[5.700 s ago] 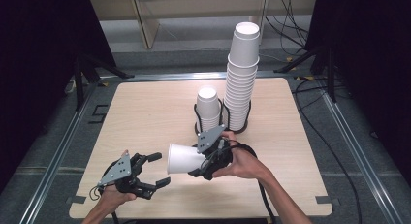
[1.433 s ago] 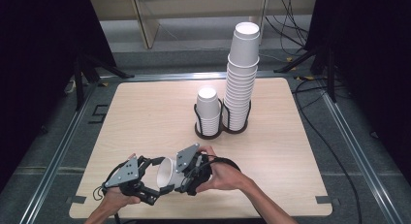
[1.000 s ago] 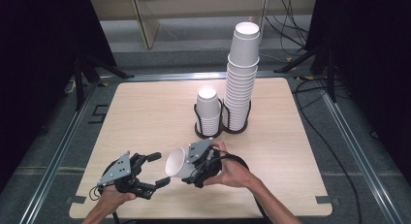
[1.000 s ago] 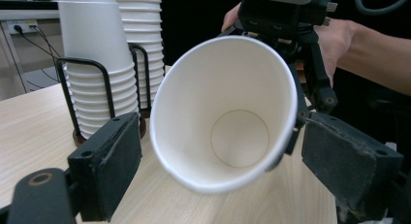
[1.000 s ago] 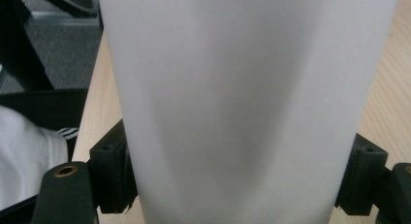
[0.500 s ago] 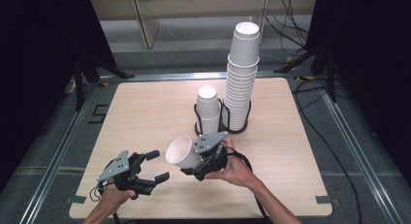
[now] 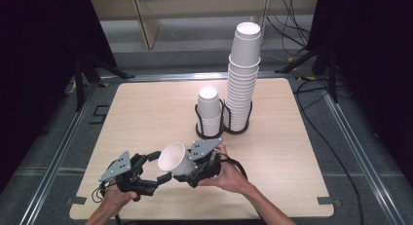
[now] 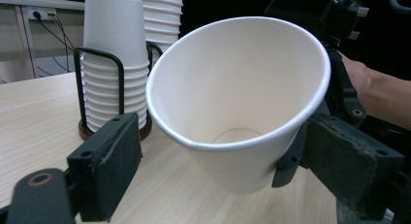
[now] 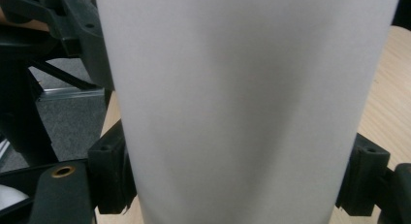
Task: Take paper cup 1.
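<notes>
— Since half a second ago, what changed?
— Little: the right gripper (image 7: 193, 170) has eased the white paper cup (image 7: 175, 159) lower, toward the left gripper (image 7: 160, 166).
— Grip?
— Right jaws clamp the cup's wall, low above the wooden table (image 7: 146, 113); the left stands spread, one jaw beside the rim, likely to take it.
— Pointing?
— Long axis nearly level, tilted; mouth faces the left gripper, away from the stacked white cups in the black wire holder (image 7: 210, 113).

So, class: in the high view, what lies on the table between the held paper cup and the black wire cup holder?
Nothing: in the high view, bare wooden table separates the paper cup, gripped by the right tongs, from the cup holder.
</notes>
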### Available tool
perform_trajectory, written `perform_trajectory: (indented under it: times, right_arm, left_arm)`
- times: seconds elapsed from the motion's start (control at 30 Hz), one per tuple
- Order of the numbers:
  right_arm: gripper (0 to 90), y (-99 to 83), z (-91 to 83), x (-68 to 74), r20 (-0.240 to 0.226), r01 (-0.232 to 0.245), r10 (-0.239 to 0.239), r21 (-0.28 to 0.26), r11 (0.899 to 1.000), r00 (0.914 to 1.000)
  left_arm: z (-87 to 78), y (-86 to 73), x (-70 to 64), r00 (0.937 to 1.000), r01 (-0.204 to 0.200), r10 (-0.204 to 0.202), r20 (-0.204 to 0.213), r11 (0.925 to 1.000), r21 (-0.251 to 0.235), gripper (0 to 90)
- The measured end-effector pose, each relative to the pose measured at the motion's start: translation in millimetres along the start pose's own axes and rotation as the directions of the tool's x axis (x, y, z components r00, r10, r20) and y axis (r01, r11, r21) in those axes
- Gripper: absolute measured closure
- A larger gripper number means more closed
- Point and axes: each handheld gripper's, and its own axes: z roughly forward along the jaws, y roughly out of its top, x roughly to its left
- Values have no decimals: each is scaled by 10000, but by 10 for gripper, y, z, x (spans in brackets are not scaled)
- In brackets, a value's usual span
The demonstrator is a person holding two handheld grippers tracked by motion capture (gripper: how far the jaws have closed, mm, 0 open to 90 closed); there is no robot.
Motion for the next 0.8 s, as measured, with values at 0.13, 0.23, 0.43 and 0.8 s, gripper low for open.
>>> perform_trajectory:
  times: [0.13,0.23,0.43,0.8]
  right_arm:
    - [212,-10,37,11,-98,-86,85,-103,9999,9999]
    - [212,-18,77,31,-239,-26,21,-209,9998,9997]
    - [211,-23,178,84,-521,-76,59,-327,9994,9986]
    - [203,-35,257,119,-925,-397,352,-465,9981,9951]
  left_arm:
    - [13,1,-16,10000,15,-15,62,10000,-31,131]
    - [21,5,-29,10000,-46,46,38,10000,2,100]
    - [30,12,-42,9999,-98,99,35,9999,-111,49]
    - [20,30,-53,9997,-211,215,135,9995,-254,61]
